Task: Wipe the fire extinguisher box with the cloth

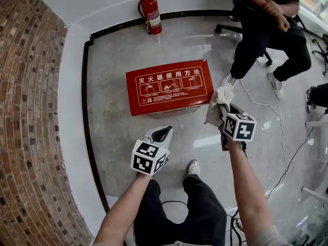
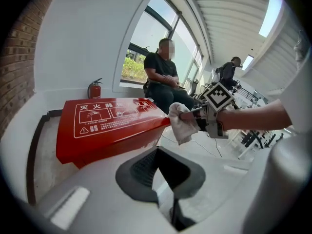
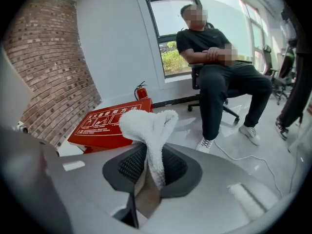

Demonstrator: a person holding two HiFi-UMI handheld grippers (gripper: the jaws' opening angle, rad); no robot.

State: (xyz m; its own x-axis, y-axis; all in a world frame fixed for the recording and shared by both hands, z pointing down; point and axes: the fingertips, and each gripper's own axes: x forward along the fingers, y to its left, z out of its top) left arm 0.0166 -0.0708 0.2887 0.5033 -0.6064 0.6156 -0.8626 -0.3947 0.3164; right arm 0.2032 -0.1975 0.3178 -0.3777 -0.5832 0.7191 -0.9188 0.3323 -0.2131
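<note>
Since every position below is taken from it, the fire extinguisher box (image 1: 169,86) is listed first: red, rectangular, lying on the grey floor with its white-printed instruction panel facing up.

Item 1. Cloth (image 1: 218,102): white, fluffy, bunched. It is at the box's right end, beside the near corner. Whether it touches the red surface cannot be told.

Item 2. Right gripper (image 1: 224,110): just off the box's right end. In the right gripper view, its dark ribbed pads (image 3: 130,165) are closed on the cloth (image 3: 152,133), which passes down between them and rises above them in a folded tuft. The box (image 3: 108,123) shows beyond the tuft.

Item 3. Left gripper (image 1: 162,134): on the near side of the box, close to its front edge but apart from it, aimed toward it. In the left gripper view, the left gripper (image 2: 163,172) has its jaws parted in a V with nothing between them. The box (image 2: 109,123) is ahead, with the cloth (image 2: 181,125) at its right corner.

Item 4. Fire extinguisher (image 1: 151,14): red, upright against the white wall on the far side of the box.

Item 5. Brick wall (image 1: 25,111): to the left of the box, beyond a white ledge.

Item 6. Seated person (image 1: 266,29): dark clothing and white shoes, on an office chair beyond the box's right end.

Item 7. Cable (image 1: 266,106): thin and white, trailing over the floor to the right of the box.
</note>
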